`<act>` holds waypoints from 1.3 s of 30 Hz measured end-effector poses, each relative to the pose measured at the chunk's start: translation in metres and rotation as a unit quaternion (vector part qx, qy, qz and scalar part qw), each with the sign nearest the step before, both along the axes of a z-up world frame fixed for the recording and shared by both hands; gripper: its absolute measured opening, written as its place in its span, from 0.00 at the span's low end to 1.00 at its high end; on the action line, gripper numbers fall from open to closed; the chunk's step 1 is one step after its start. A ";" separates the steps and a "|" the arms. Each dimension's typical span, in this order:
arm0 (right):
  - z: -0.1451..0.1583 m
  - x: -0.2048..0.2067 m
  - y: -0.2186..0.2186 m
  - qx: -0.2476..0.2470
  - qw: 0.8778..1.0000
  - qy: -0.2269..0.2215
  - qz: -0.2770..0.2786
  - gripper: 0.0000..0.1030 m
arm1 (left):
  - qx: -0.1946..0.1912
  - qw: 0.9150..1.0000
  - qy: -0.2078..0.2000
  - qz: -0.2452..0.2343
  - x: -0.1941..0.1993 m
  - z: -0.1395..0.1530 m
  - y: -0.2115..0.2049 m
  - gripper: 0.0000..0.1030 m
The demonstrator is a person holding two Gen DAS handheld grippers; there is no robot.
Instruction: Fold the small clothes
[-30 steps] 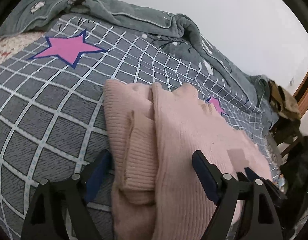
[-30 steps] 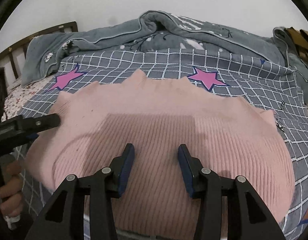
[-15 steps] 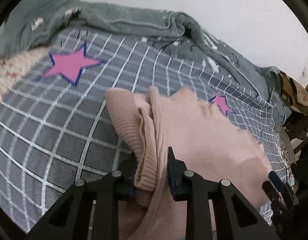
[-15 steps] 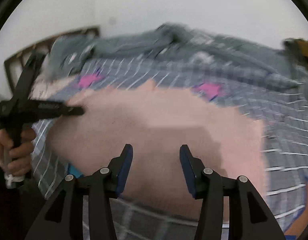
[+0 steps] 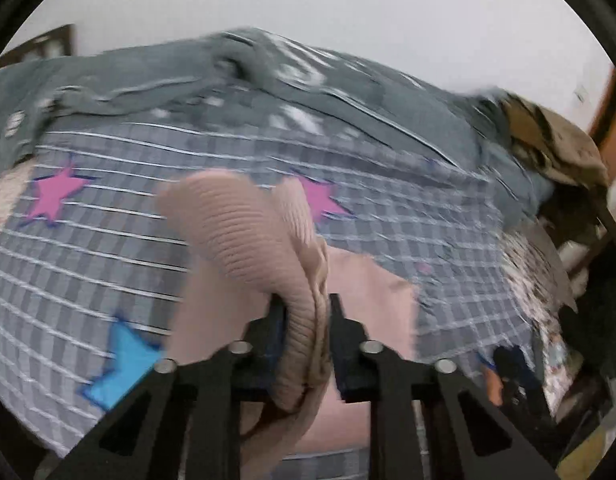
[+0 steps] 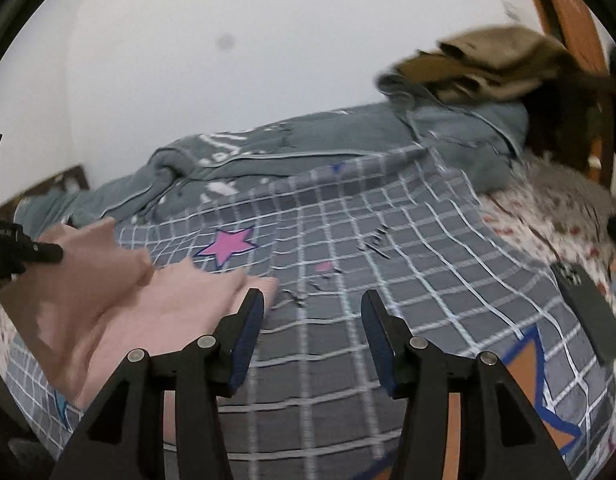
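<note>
A pink ribbed knit garment [image 5: 244,240] lies on the grey checked bedsheet [image 5: 88,240]. My left gripper [image 5: 306,316] is shut on a bunched fold of it and holds that end lifted off the bed. In the right wrist view the garment [image 6: 156,304] hangs and trails at the left, with the left gripper's arm [image 6: 24,248] beside it. My right gripper [image 6: 311,312] is open and empty over the sheet [image 6: 407,264], just right of the garment's edge.
A crumpled grey quilt [image 6: 268,156] runs along the wall. Brown clothes [image 6: 487,64] are piled at the far right. A dark phone [image 6: 591,312] lies near the bed's right edge. Stars mark the sheet, one pink [image 6: 228,246].
My left gripper has closed on the garment's folded end and lifted it. My right gripper has swung right, off the garment, and opened wider.
</note>
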State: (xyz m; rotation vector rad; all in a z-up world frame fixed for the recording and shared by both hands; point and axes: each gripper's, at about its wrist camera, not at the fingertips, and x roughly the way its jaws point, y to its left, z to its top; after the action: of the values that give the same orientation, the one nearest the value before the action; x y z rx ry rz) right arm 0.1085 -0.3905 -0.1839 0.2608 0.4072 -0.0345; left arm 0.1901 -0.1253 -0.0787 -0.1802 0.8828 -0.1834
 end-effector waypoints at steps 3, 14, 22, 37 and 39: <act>-0.003 -0.002 -0.019 0.036 0.999 0.000 -0.007 0.49 | 0.007 0.998 0.026 -0.057 0.007 -0.026 -0.047 0.02; -0.002 -0.002 0.002 0.047 0.998 0.003 0.051 0.49 | -0.018 0.997 -0.020 -0.066 -0.004 -0.021 -0.020 0.15; 0.003 0.012 0.053 0.099 0.982 0.016 0.158 0.52 | -0.036 0.998 -0.045 0.022 -0.006 -0.028 0.082 0.53; -0.019 0.079 0.120 0.203 0.955 0.102 0.193 0.37 | 0.007 0.995 -0.092 0.046 -0.007 -0.069 0.149 0.58; -0.015 0.073 0.126 0.183 0.957 0.087 0.207 0.19 | -0.001 0.995 -0.095 0.042 -0.009 -0.070 0.150 0.58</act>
State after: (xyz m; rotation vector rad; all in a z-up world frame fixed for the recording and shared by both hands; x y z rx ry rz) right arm 0.1812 -0.2650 -0.1988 0.5347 0.6382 0.4367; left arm 0.1808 0.0252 -0.1491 -0.1979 0.6847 -0.1217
